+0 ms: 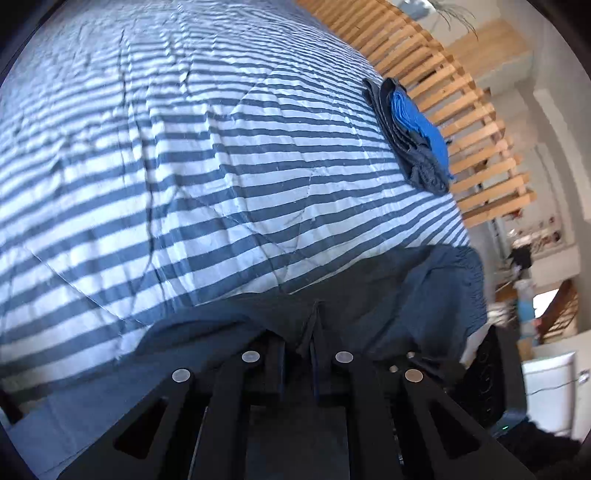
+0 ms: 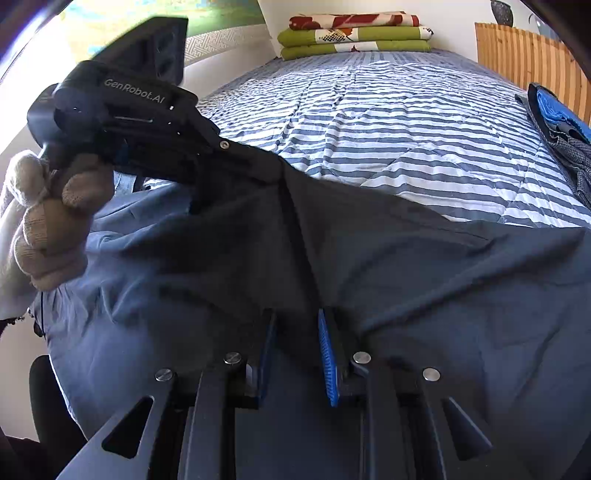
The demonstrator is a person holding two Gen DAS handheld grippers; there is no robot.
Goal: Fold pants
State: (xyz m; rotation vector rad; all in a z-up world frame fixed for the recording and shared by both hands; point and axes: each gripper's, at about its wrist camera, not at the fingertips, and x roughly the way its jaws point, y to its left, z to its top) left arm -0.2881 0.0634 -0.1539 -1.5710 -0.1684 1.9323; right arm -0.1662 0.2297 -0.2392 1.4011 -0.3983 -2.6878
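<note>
Dark navy pants (image 2: 406, 277) lie spread over the near end of a striped bedspread (image 2: 388, 122). My right gripper (image 2: 295, 317) sits at the bottom of the right wrist view, its blue-padded fingers (image 2: 328, 362) closed on a bunched fold of the pants. A taut crease runs from there up to my left gripper (image 2: 273, 173), held by a gloved hand (image 2: 48, 229) and pinching the cloth at upper left. In the left wrist view the left gripper (image 1: 301, 332) is shut on a pleat of the pants (image 1: 424, 295), lifted a little off the bed.
A pile of folded clothes (image 1: 417, 136), grey with bright blue, lies at the bed's right edge (image 2: 561, 129). Folded green and red blankets (image 2: 354, 35) are stacked at the far end. A wooden slatted rail (image 1: 461, 110) runs along the right side.
</note>
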